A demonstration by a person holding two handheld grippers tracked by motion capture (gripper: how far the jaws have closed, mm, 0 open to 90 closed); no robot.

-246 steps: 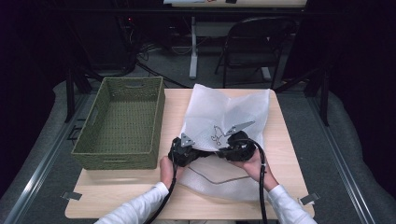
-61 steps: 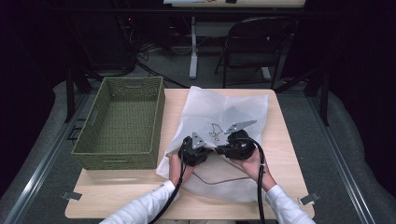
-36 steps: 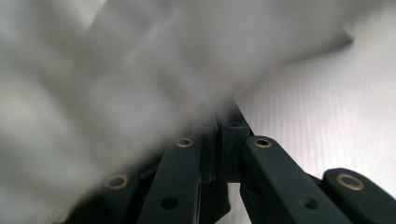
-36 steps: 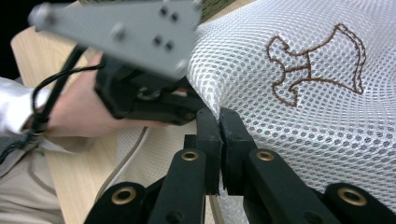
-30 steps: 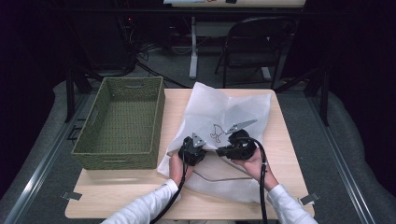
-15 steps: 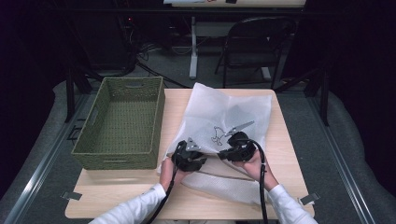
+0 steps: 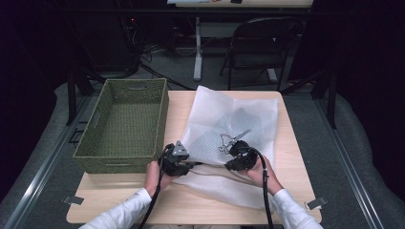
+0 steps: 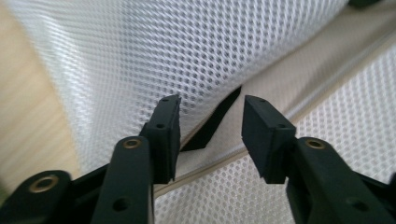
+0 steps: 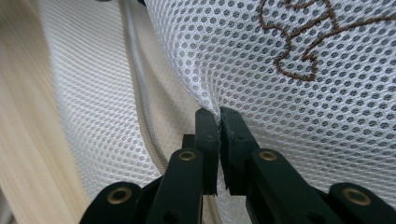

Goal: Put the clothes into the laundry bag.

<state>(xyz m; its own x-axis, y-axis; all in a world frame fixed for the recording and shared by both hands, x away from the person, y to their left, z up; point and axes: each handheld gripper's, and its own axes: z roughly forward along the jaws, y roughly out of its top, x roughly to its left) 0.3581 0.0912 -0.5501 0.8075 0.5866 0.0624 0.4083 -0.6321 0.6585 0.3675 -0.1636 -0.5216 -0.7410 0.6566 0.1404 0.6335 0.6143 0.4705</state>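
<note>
Mesh bag (image 7: 229, 119), white and zippered, lies spread over the middle and right of the wooden table (image 7: 296, 157), its long axis running from the person's edge toward the far edge, tilted a little rightward. Nearest the person, its lower flap lies flat, with the zipper (image 9: 140, 116) running along the opening. The right gripper (image 7: 237, 157) has its jaws pinched tight on a fold of the upper mesh layer, beside a brown embroidered figure (image 9: 303, 42). The left gripper (image 7: 187, 164) sits at the bag's near-left corner; its jaws have just been narrowing, stand partly apart and clasp nothing, with the mesh edge and the dark gap of the opening just ahead. Left of the bag stands a green woven basket (image 7: 95, 138), close beside it. Beyond the table, a folding chair (image 7: 258, 47) stands on the floor.
</note>
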